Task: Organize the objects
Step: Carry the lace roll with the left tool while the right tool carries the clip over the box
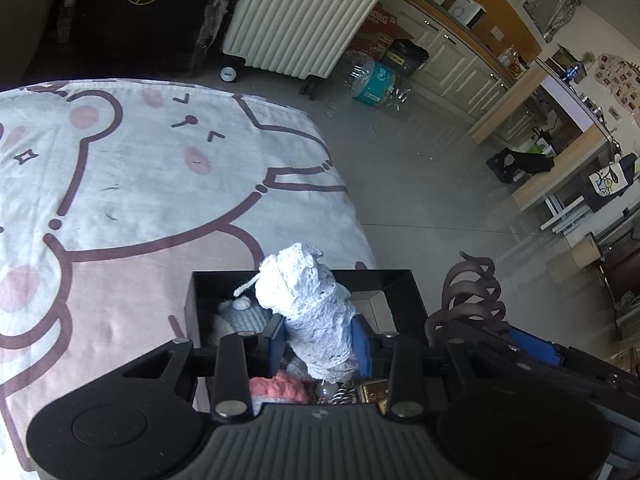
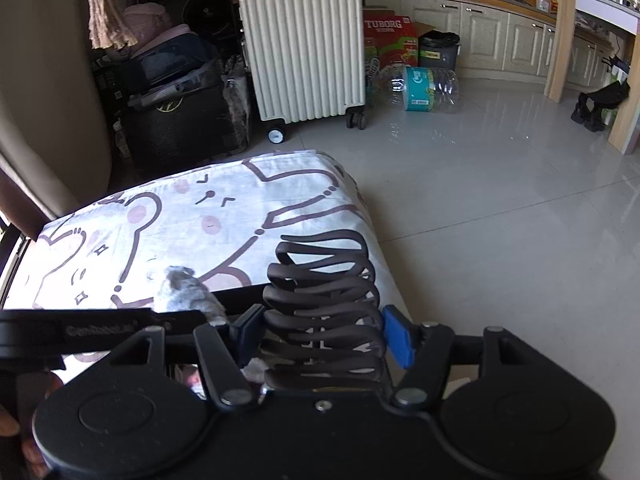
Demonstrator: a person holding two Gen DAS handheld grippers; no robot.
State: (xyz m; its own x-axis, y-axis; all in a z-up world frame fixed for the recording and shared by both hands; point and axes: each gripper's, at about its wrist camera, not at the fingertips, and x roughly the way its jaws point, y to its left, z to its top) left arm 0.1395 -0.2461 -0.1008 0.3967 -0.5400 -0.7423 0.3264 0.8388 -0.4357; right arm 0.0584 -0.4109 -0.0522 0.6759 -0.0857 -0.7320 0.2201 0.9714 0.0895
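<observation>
My left tongs point(image 1: 320, 340) are clamped on a white crocheted piece point(image 1: 316, 312), its blue pads point(image 1: 362, 344) pressing in on both sides of the bundle. The piece stands up out of the grip, its top leaning away from me and a short white cord sticking out to the left near the top. Directly beneath and ahead of these tongs sits an open black box point(image 1: 400, 280) on a bed covered with a bear-print sheet point(image 1: 140, 184). Inside the box, below the tongs, I can make out a pale knitted item point(image 1: 240, 316) to the left, something coral pink point(image 1: 280, 388) close under the left finger, and a few small metallic bits point(image 1: 360, 392) that are too cluttered to name.

My right tongs point(image 2: 322, 336) are closed on a dark brown claw hair clip point(image 2: 324, 312), the blue pads point(image 2: 398, 340) bearing on its two sides, its curved teeth pointing forward and away from me. In the left wrist view that clip point(image 1: 472, 296) shows just to the right of the box. Left of the right tongs I can see the other tool's black body point(image 2: 80, 332) with the crocheted piece point(image 2: 188, 292) poking up past it.

Beyond both tongs, past the bed's far edge, a cream ribbed suitcase point(image 2: 304, 48) stands on the tiled floor point(image 2: 500, 200), with a large water bottle point(image 2: 420, 88) lying on its side to its right.
</observation>
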